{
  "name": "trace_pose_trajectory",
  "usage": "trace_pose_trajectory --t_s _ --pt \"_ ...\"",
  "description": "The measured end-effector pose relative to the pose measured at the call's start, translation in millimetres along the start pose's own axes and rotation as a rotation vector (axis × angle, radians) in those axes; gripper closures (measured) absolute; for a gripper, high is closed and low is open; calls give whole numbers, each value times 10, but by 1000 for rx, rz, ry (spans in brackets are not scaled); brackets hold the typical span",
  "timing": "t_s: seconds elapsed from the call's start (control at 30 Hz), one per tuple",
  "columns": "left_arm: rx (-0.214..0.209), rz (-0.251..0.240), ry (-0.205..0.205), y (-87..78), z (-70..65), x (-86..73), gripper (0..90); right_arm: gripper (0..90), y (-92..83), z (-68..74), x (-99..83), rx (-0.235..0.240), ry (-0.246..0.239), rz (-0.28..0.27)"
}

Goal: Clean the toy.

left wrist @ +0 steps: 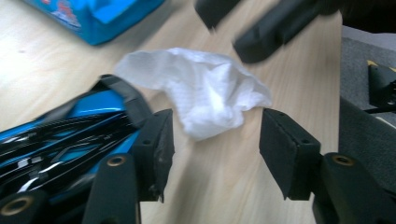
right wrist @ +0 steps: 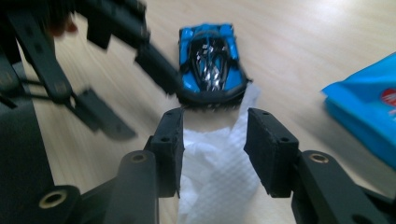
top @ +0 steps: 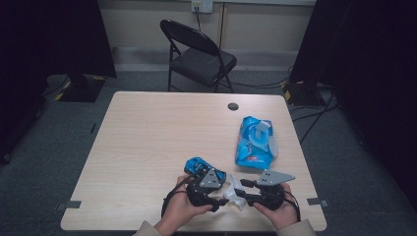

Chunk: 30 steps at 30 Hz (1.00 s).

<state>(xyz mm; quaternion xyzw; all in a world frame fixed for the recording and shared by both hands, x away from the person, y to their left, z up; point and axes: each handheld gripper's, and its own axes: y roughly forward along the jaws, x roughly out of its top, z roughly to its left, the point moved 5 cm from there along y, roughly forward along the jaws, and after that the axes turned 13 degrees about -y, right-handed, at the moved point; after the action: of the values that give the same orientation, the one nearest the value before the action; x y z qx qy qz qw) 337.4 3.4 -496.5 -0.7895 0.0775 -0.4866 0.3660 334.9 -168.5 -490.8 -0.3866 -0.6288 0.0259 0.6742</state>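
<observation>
Centrally, near the counter's point(top: 147, 137) front edge, my two claws face each other over a crumpled white wipe point(left wrist: 205, 93). Left claw point(left wrist: 215, 140): jaws spread, nothing gripped; the wipe lies just ahead of its tips, and the blue toy car point(left wrist: 70, 130) sits beside its left jaw. Right claw point(right wrist: 215, 140): jaws partly apart with the wipe between them; whether the pads press it, I cannot tell. The car lies just beyond this claw, and the blue wipes pack point(top: 255, 140) well off to its right.
</observation>
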Motion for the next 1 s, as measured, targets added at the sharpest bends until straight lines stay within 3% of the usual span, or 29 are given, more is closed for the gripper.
trace_pose_trajectory --t_s 0.13,0.2,0.4,0.53,0.63,0.73,1.0 --pt "42 -29 -7 -99 158 40 384 576 141 34 -91 18 0 48" --pt "61 -36 -13 -133 248 57 342 584 222 25 -160 4 -2 86" --pt "135 -50 -71 -215 628 101 241 568 276 1 -223 -4 12 100" --pt "147 -51 -105 -194 810 88 222 574 298 1 -253 -2 22 106" --pt "142 -59 -112 -154 865 108 203 581 319 -1 -273 -5 24 114" --pt "143 -34 -107 -87 882 103 202 599 328 -6 -279 -10 32 118" --pt "150 -34 -121 -27 958 44 159 659 342 -1 -274 -36 10 141"
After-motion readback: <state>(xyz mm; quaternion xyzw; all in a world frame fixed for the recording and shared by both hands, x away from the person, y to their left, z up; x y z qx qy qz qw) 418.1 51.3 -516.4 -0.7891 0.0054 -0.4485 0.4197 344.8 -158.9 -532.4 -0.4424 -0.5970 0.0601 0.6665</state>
